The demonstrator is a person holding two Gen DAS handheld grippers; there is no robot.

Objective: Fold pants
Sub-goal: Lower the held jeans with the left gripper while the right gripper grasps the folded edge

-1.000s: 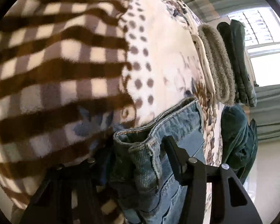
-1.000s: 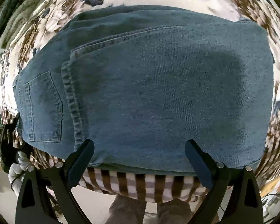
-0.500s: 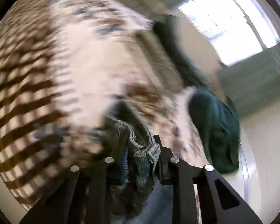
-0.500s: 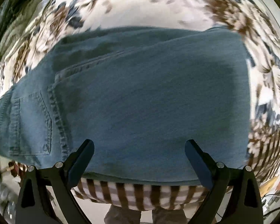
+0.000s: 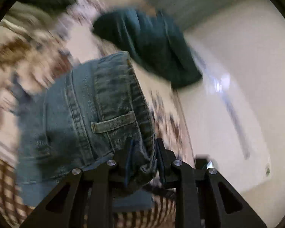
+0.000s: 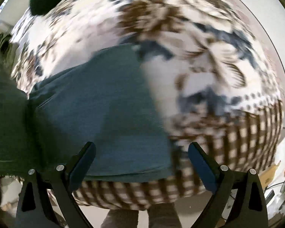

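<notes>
Left wrist view: our left gripper (image 5: 154, 163) has its fingers clenched on the waistband of the faded blue denim pants (image 5: 96, 114), centre frame, raised over the floral and brown-checked blanket (image 5: 28, 70).

Right wrist view: right gripper (image 6: 141, 161) released, fingers wide, pants (image 6: 104, 123) lower left. Folded at least once; this fold looks unfinished.

I see the blue denim pants (image 5: 96, 114) bunched at centre-left, waistband and belt loop showing. They hang lifted above the patterned blanket (image 5: 28, 64).
</notes>
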